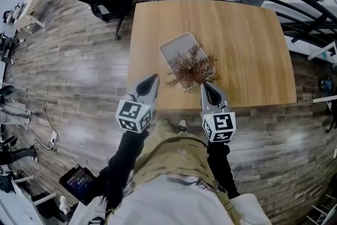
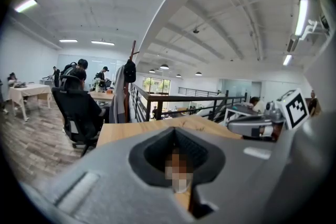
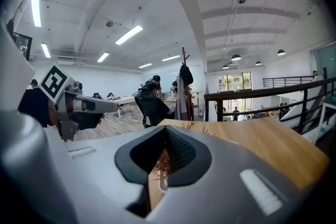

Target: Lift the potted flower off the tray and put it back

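1. Potted flower (image 1: pixel 192 67): stands on the near-right end of the tray (image 1: pixel 176 45), mid counter (image 1: pixel 247 34).
2. Right hand-held gripper (image 1: pixel 206 87): jaws together, empty; flower just beyond its tip; nearer.
3. Left hand-held gripper (image 1: pixel 152 80): jaws together, empty; flower lies far-right.

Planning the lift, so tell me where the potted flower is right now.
In the head view, the potted flower stands on the near end of the tray, near the front edge of the table, just beyond the right claw.
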The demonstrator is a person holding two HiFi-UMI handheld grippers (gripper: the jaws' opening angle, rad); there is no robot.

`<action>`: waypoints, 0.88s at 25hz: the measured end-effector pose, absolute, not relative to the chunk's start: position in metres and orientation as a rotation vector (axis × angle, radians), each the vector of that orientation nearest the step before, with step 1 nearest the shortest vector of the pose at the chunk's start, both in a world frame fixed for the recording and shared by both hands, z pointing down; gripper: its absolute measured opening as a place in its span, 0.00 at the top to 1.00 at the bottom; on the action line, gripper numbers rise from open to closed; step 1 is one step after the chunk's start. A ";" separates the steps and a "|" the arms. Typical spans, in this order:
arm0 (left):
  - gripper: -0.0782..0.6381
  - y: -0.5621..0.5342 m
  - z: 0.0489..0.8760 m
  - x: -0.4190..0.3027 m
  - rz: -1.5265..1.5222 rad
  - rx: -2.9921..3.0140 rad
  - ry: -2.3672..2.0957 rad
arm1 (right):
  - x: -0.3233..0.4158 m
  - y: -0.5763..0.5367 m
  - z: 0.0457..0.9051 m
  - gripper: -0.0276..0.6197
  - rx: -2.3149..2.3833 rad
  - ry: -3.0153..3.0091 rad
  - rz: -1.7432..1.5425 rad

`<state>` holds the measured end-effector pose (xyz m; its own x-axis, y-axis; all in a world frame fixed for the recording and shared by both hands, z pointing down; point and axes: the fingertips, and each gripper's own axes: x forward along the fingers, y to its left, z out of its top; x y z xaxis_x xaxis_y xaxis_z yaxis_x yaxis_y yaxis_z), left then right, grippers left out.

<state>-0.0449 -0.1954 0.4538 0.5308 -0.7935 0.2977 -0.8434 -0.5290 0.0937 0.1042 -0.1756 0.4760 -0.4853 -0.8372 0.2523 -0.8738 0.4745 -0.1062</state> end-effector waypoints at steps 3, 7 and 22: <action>0.89 -0.194 0.480 -0.054 0.370 2.504 -1.363 | 0.097 -0.167 0.510 0.95 1.457 -2.496 0.409; 0.89 -0.196 0.516 -0.057 0.438 2.456 -1.311 | 0.094 -0.162 0.556 0.95 1.419 -2.416 0.515; 0.89 -0.185 0.613 -0.047 0.630 2.349 -1.141 | 0.086 -0.170 0.665 0.95 1.309 -2.300 0.642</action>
<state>-0.0472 -0.1851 0.6133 0.5534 -0.6018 0.5758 -0.8079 -0.5561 0.1952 0.0856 -0.1697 0.6649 -0.4716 -0.6815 0.5596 -0.8728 0.4513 -0.1859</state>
